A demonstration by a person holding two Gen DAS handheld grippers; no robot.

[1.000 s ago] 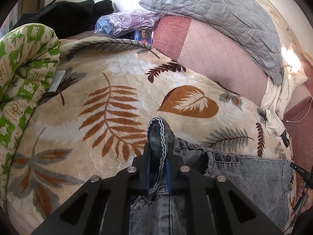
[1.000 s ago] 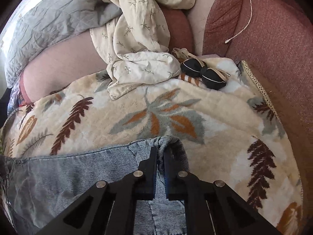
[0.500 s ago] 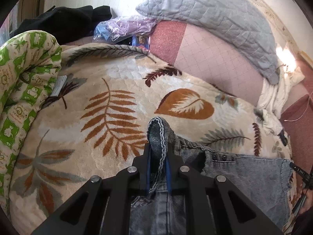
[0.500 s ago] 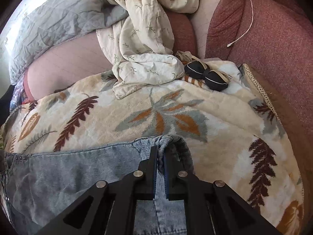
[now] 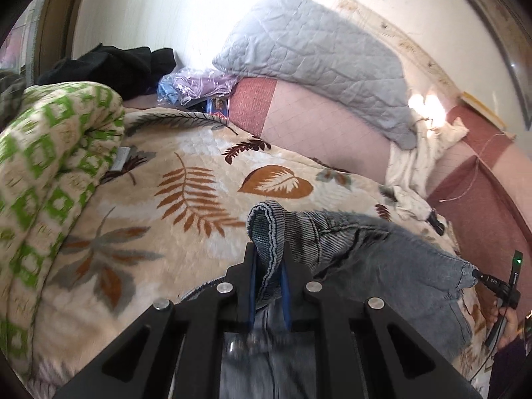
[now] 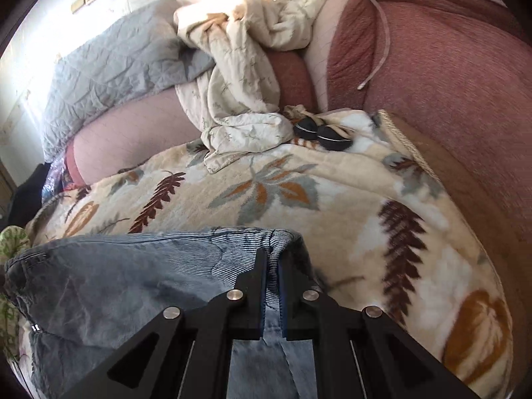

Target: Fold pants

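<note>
While both my grippers pinch denim, the jeans (image 5: 382,259) hang between them above the blanket (image 5: 139,206). My left gripper (image 5: 268,259) is clamped on a folded hem that loops up past its fingertips, the cloth bunched between the blue pads (image 5: 252,286). My right gripper (image 6: 273,262) is pressed together on a thin ribbed edge of the jeans (image 6: 116,272), which stretch away to its left. Beneath and beyond lies the leaf-printed blanket (image 6: 332,206). A green-patterned quilt (image 5: 43,153) is heaped at the left. Farther off, a cream sheet (image 6: 239,99) spills onto the blanket beside two dark round things (image 6: 321,133), too small to tell what. A grey pillow (image 5: 316,56) leans at the back, with black clothes (image 5: 109,66) in the far corner.
</note>
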